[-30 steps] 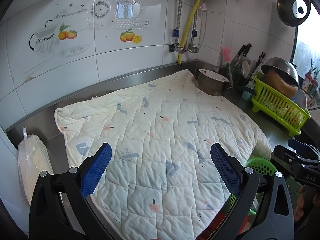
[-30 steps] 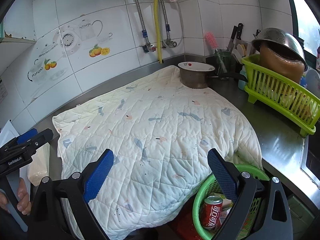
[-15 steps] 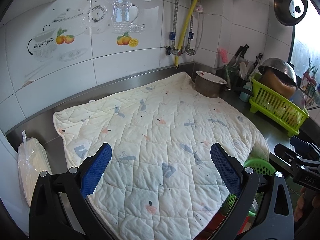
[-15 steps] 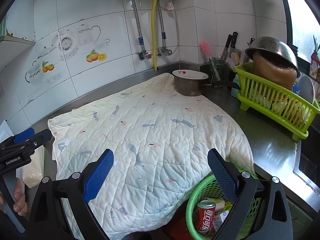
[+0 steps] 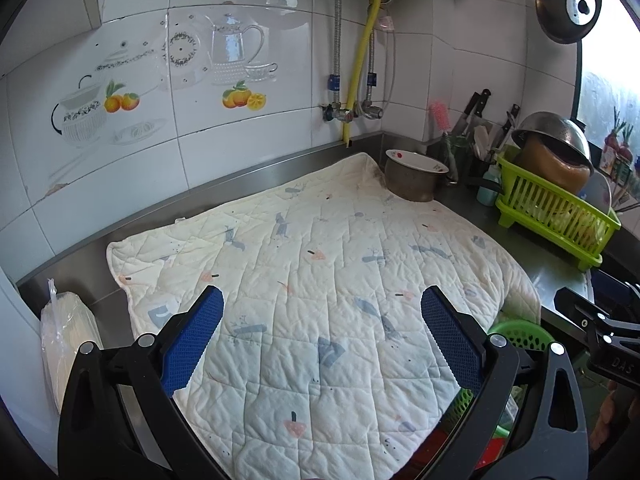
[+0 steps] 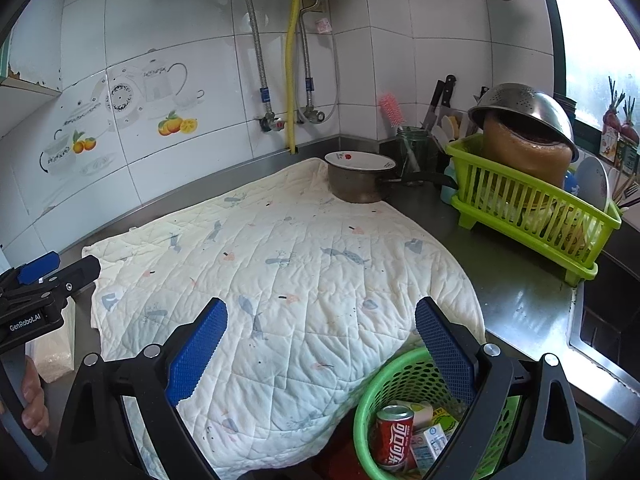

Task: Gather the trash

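Quilted mat (image 6: 280, 272): bare of trash, covers counter
Green basket (image 6: 372, 396): below mat's near-right edge; holds red can (image 6: 394, 436), cartons
Left gripper (image 5: 320, 344): spread, empty
Right gripper (image 6: 320, 348): spread, empty
Change: both drawn back from mat; collecting looks finished

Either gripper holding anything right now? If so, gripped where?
Nothing held. The left gripper and right gripper are both open, with only the quilted mat visible between their fingers. The red can sits in the green basket.
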### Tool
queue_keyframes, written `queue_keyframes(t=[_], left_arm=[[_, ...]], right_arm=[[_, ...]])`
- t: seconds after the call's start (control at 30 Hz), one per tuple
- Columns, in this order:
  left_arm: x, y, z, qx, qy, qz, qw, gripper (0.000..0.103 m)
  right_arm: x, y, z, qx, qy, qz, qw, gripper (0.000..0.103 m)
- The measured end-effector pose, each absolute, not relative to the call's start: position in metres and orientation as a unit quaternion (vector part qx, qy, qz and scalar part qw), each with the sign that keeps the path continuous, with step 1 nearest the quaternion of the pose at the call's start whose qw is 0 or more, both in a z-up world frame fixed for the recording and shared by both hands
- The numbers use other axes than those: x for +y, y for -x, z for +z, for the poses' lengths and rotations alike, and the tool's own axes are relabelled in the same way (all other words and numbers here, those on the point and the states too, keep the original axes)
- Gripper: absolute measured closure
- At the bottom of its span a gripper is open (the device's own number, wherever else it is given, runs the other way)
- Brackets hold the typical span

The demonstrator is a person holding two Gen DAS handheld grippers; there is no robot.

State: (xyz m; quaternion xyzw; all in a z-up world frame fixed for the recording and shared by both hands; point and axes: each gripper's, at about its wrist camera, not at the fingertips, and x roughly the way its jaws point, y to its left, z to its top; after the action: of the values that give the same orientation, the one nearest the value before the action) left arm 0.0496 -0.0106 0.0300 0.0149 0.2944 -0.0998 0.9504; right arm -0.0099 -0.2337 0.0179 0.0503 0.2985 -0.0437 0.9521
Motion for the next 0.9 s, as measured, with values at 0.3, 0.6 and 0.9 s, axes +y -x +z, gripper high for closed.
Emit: queue_keyframes(t=[0.3, 0.6, 0.9], left_arm=[[-0.030, -0.045, 0.031, 0.291, -0.026, -0.118, 0.949, 0.005], [-0.041, -0.040, 0.032, 0.288, -0.029, -0.124, 0.949, 0.005], [-0.052, -0.036, 0.032, 0.287, -0.033, -0.134, 0.948, 0.005]], right_arm=[[-0.244, 0.022, 0.020, 0.290, -0.049, -0.061, 0.954, 0.011], [-0.253, 0.035, 0.021, 0.285, -0.048, -0.077, 0.954, 0.011], [-0.259, 0.042, 0.023, 0.281, -0.048, -0.086, 0.955, 0.011]])
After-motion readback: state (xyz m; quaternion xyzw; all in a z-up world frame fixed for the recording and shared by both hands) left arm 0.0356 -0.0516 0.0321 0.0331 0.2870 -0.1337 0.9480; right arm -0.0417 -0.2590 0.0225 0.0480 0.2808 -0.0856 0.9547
